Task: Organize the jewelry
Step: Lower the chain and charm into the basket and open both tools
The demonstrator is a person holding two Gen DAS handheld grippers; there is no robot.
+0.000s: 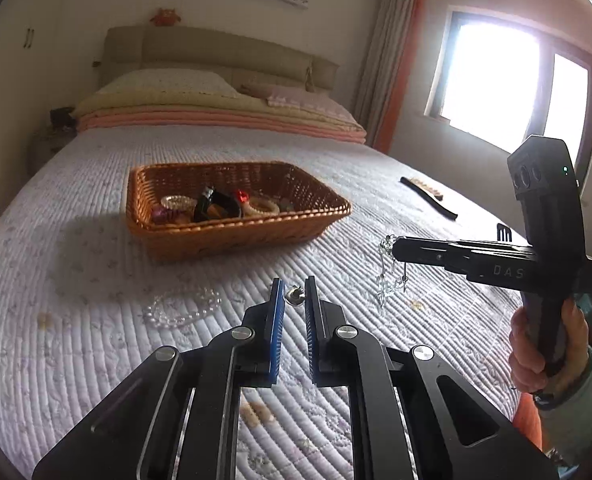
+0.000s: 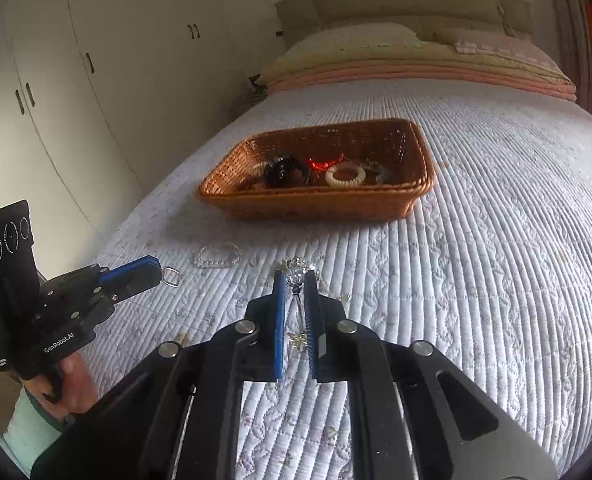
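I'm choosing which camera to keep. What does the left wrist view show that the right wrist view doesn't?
Only the left wrist view: the window, a dark comb on the bed, crystal strands dangling from the right hand-held gripper. Only the right wrist view: white wardrobes, a small metal ring in the left hand-held gripper. Both: the wicker basket of jewelry, the clear bead bracelet on the quilt.

Left tool [image 1: 295,295] pinching ring [image 1: 293,295], basket [image 1: 175,236] beyond — quilted bed [image 1: 75,280]

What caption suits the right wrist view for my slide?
Right gripper pinching a crystal pendant above the quilt, wicker basket ahead.
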